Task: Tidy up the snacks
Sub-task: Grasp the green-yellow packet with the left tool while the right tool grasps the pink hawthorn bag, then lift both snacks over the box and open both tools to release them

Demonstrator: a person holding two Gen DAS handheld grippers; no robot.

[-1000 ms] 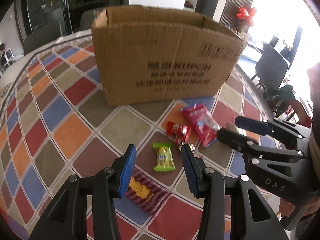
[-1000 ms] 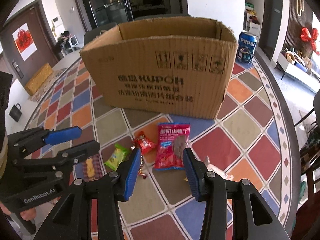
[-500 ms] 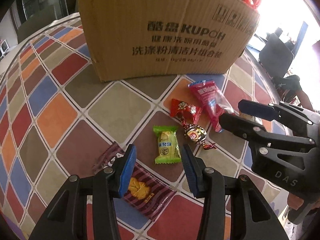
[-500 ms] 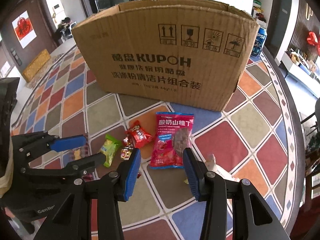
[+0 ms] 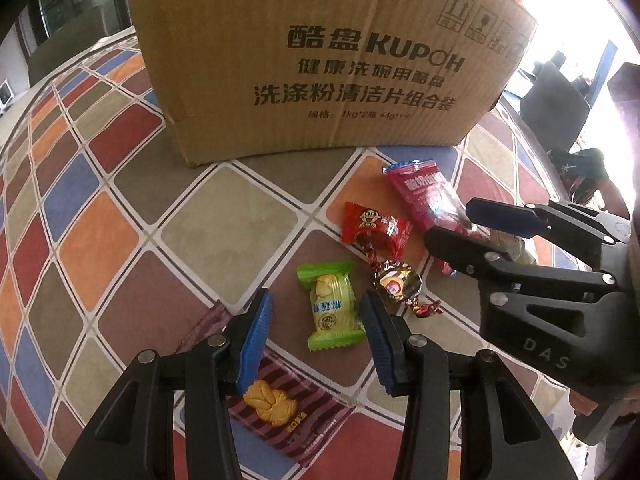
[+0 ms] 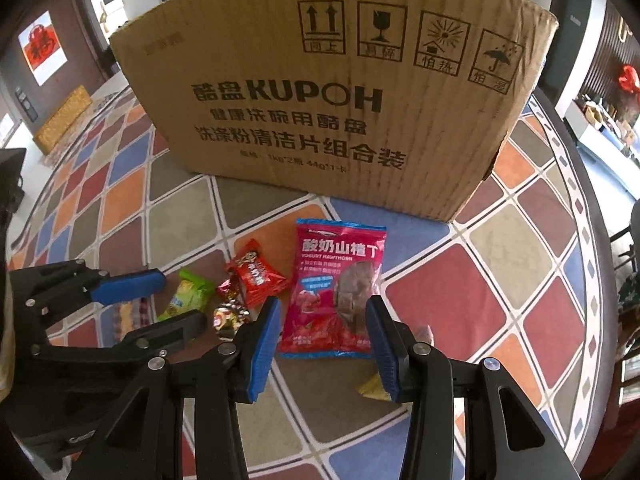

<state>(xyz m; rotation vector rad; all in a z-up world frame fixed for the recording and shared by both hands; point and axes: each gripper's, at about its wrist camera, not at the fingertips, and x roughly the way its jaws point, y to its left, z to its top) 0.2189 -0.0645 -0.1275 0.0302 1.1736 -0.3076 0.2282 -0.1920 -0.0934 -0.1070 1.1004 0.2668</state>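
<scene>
A large cardboard box [image 5: 320,64] stands at the back of the table, also in the right wrist view [image 6: 332,92]. Snacks lie in front of it: a green packet [image 5: 332,306], a red candy [image 5: 376,228], a foil-wrapped candy [image 5: 398,284], a red hawthorn bag [image 6: 336,292] and a maroon cookie packet [image 5: 280,404]. My left gripper [image 5: 316,336] is open, low over the green packet, its fingers either side of it. My right gripper [image 6: 322,344] is open, its fingers either side of the hawthorn bag's near end.
The round table has a cloth [image 5: 80,184] of coloured diamonds. A yellow wrapper [image 6: 374,386] lies under my right finger. The table's edge [image 6: 592,240] curves along the right, with chairs [image 5: 556,104] and room furniture beyond.
Both grippers have moved forward and down toward the snacks. The box and the snacks loom larger. Both grippers stay open.
</scene>
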